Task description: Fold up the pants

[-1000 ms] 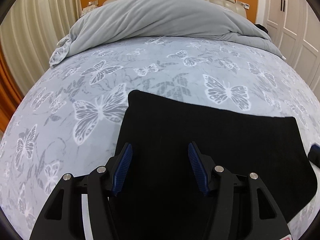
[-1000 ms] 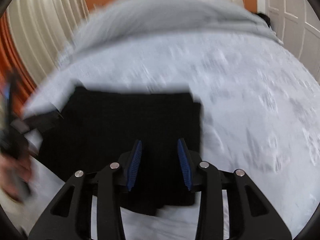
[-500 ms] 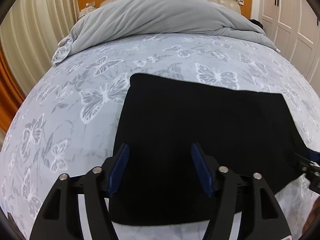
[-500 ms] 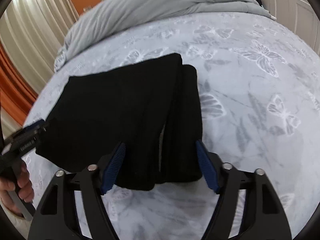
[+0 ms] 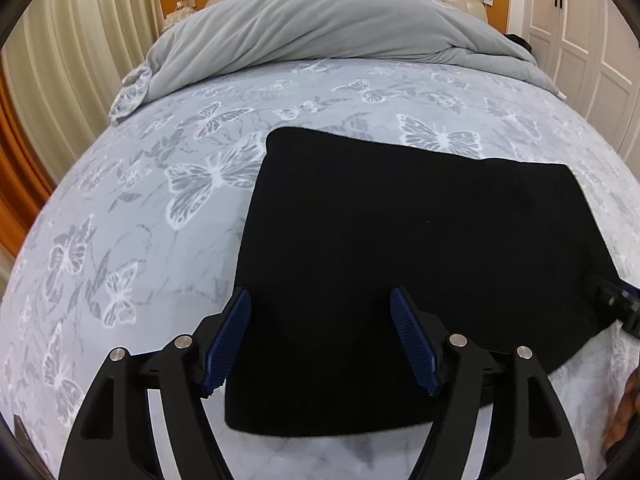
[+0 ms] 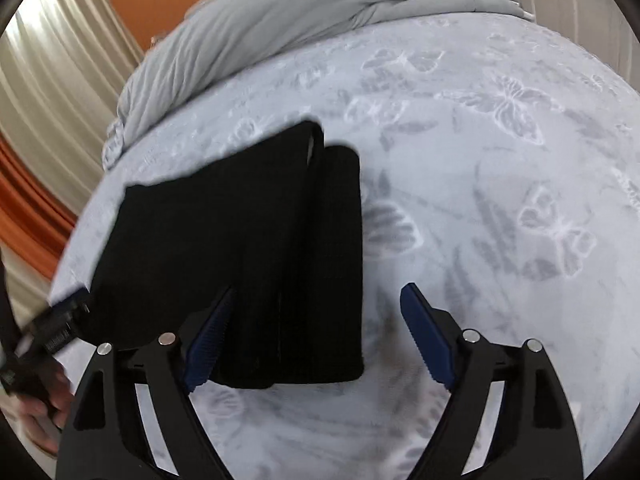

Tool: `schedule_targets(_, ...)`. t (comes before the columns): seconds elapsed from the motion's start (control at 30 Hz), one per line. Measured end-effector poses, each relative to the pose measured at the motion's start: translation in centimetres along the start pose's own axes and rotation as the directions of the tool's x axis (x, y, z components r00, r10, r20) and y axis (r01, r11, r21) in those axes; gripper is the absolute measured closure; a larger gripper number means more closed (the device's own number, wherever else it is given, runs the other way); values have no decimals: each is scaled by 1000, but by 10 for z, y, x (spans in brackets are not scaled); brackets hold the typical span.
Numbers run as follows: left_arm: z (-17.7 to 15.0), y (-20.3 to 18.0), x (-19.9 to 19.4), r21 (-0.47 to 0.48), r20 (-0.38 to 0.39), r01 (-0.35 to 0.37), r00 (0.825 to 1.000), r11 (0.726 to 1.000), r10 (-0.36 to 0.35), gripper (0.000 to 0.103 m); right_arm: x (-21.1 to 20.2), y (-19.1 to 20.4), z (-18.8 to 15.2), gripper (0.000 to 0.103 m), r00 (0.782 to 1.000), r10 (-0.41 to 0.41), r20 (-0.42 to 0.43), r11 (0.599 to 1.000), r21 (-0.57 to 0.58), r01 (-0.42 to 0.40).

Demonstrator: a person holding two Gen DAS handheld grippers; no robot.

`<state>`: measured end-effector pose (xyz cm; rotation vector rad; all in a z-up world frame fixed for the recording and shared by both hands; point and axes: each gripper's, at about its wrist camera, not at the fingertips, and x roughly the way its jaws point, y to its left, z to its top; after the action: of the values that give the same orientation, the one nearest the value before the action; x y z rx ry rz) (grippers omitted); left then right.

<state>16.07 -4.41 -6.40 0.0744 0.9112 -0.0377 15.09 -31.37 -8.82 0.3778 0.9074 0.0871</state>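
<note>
Left hand-held gripper (image 5: pixel 320 336) jaws wide apart, nothing held, hovering over near-left part of the black pants (image 5: pixel 400 248). Right hand-held gripper (image 6: pixel 316 336) also spread wide and empty, hanging over the pants' right end, where stacked folded layers show. Pants lie flat on the butterfly-print bed (image 5: pixel 140 220), already a compact folded rectangle, long axis running left-right across both views. Key relation: cloth sits directly below and ahead of both tools. The left one is over the smooth folded end, the right over the layered end, so each is nearest its own short edge. Judgement: if one more fold is wanted, either end could be carried across toward the other; otherwise nearly done. Grey duvet (image 5: pixel 320 28) heaped at the head, well apart.
</note>
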Motion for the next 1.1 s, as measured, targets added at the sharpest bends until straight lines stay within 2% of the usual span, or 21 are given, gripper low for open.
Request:
schedule_targets(0.1,-8,23,-3,-101,-7,88,996,991,-89,21,17,-6,-5,17,990,117,-77,992,54,-113)
schedule_targets(0.17,-18,44,9,-213,-41,170,982,962,-182,21,31,-6,-11,18,985,149,-87,987,78,-142)
schedule_targets(0.2,-26,58,24,-305,-66,247,958,920,-279,21,28,-2,-13,39,988,140,-63,989,57,-137)
schedule_targets(0.23,-30,67,33,-366,-53,300,939,881,-341,22,27,6,-12,48,985,157,-71,987,38,-155)
schedule_targets(0.27,-32,72,35,-394,-13,334,929,856,-369,30,18,12,-9,63,984,169,-58,985,43,-166)
schedule_targets(0.3,-28,69,32,-371,5,371,917,851,-398,45,5,20,-6,65,985,169,-40,985,25,-169)
schedule_targets(0.33,-25,66,28,-367,7,410,899,835,-438,76,-9,27,-5,66,982,186,-23,983,12,-186)
schedule_targets(0.4,-13,60,2,-357,20,397,908,845,-418,84,-28,33,-6,67,975,222,-13,975,14,-222)
schedule_targets(0.43,-10,59,-8,-345,23,407,904,846,-426,85,-37,34,-10,67,976,217,-19,976,-5,-217)
schedule_targets(0.5,-9,57,-26,-306,-7,413,900,858,-436,84,-32,24,-28,58,988,145,-52,989,-24,-146)
schedule_targets(0.57,-20,54,-19,-280,-59,376,912,883,-407,72,-8,4,-40,26,993,36,-110,999,8,-35)
schedule_targets(0.6,-30,48,-3,-260,-105,332,924,907,-368,67,-5,-4,-43,26,993,61,-98,997,60,-55)
schedule_targets(0.63,-37,47,6,-255,-110,319,928,913,-355,50,-12,-6,-40,30,992,90,-88,990,119,-79)
schedule_targets(0.67,-43,48,6,-266,-70,320,934,909,-349,46,-23,2,-35,35,994,85,-62,991,112,-77)
schedule_targets(0.7,-46,50,0,-271,-37,322,938,907,-344,46,-36,11,-33,35,998,65,-12,995,76,-64)
schedule_targets(0.77,-44,46,-20,-225,-12,275,959,935,-284,47,-65,42,-34,35,994,-18,110,998,-63,25)
schedule_targets(0.83,-44,43,-40,-174,34,218,976,960,-216,47,-71,69,-38,36,985,-34,167,982,-177,64)
schedule_targets(0.9,-45,36,-57,-106,69,142,988,984,-135,44,-59,81,-44,40,987,-38,157,970,-233,74)
schedule_targets(1.0,-52,26,-65,-18,100,33,994,999,-31,36,-8,62,-53,37,986,-164,43,951,-257,169)
schedule_targets(1.03,-54,25,-62,-4,102,18,995,1000,-18,36,-14,48,-57,37,993,-104,55,974,-195,113)
schedule_targets(1.1,-60,28,-59,-1,102,18,995,1000,-18,36,-33,47,-51,35,993,-108,55,984,-133,114)
